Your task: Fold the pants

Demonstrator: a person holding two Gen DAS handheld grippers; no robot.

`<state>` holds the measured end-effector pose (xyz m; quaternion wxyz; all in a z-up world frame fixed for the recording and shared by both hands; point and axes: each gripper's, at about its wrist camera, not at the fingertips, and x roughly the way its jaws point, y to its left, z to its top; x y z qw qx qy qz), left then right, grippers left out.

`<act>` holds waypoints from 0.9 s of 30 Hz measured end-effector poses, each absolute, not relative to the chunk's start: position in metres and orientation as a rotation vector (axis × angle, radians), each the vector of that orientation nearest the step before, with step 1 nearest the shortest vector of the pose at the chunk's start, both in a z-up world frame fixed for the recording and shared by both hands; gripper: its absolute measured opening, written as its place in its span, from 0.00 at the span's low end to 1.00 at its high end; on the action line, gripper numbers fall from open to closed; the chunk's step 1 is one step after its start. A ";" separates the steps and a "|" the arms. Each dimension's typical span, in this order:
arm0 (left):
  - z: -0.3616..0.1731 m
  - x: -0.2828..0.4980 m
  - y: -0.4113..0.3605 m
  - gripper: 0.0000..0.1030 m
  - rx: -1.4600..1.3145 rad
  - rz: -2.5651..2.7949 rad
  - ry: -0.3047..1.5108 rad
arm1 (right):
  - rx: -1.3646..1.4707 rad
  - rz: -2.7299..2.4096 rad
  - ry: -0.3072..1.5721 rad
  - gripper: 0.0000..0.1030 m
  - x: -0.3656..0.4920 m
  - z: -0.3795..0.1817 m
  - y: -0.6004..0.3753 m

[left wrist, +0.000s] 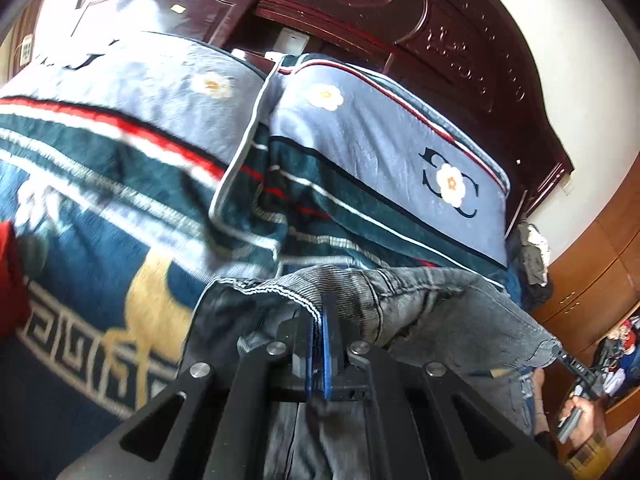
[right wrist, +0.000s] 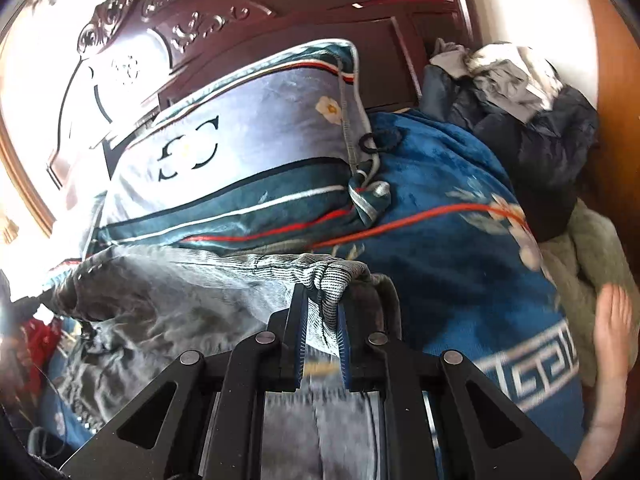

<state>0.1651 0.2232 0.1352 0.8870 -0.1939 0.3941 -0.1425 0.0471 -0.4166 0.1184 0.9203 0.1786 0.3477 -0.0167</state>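
- Two grips on one pair of grey pants (left wrist: 420,300), held up off the bed (left wrist: 92,248) and stretched along the ribbed waistband between both tools.
- Left gripper (left wrist: 318,320) clamped tight on the waistband edge, blue pads pressed together with cloth pinched between them; rest of the pants hanging below and draping off to the side.
- Right gripper (right wrist: 322,316) closed on a bunched fold of the same ribbed band (right wrist: 332,280), fabric wedged between its pads, legs trailing down under the tool.
- Seen from the left wrist view, right gripper at the far end of the pants with a hand (left wrist: 580,416) around its handle.
- Just beyond the pants, two pillows (left wrist: 360,152) in light blue with flower prints, leaning toward a carved dark headboard (left wrist: 460,40).
- Beside the pants on the bed, a blue blanket (right wrist: 440,216) with a gold deer and a white key border.
- Further from the pants, a heap of dark and pale clothes (right wrist: 520,92) near the bed's corner, and a bare foot (right wrist: 612,344) at the edge of the right wrist view.
- Progress, as judged: early stage only. Pants picked up by the waist, no fold visible yet.
- Left to do, likely: laying the pants flat on the bed, bringing the legs together, then folding lengthwise.
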 end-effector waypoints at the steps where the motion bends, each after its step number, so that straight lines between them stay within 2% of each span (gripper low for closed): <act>1: 0.136 0.157 0.230 0.04 -0.410 -0.301 0.820 | 0.379 -0.038 0.712 0.12 0.039 0.118 -0.418; 6: 0.130 0.120 0.252 0.05 -0.393 -0.360 0.880 | 0.454 -0.066 0.750 0.12 -0.008 0.099 -0.422; 10: 0.102 0.100 0.245 0.05 -0.252 -0.378 1.019 | 0.444 -0.117 0.893 0.12 -0.019 0.069 -0.415; 13: 0.086 0.086 0.246 0.05 -0.223 -0.363 1.049 | 0.409 -0.158 0.969 0.12 -0.022 0.052 -0.405; 22: 0.120 0.069 0.257 0.05 -0.267 -0.393 0.936 | 0.399 -0.189 0.826 0.12 -0.051 0.097 -0.391; 24: 0.110 0.070 0.258 0.07 -0.234 -0.398 1.002 | 0.391 -0.201 0.869 0.12 -0.055 0.089 -0.390; 26: 0.081 0.076 0.256 0.10 -0.182 -0.380 1.173 | 0.342 -0.215 1.009 0.13 -0.049 0.065 -0.386; 27: 0.063 0.076 0.257 0.10 -0.162 -0.359 1.259 | 0.332 -0.225 1.070 0.16 -0.048 0.052 -0.385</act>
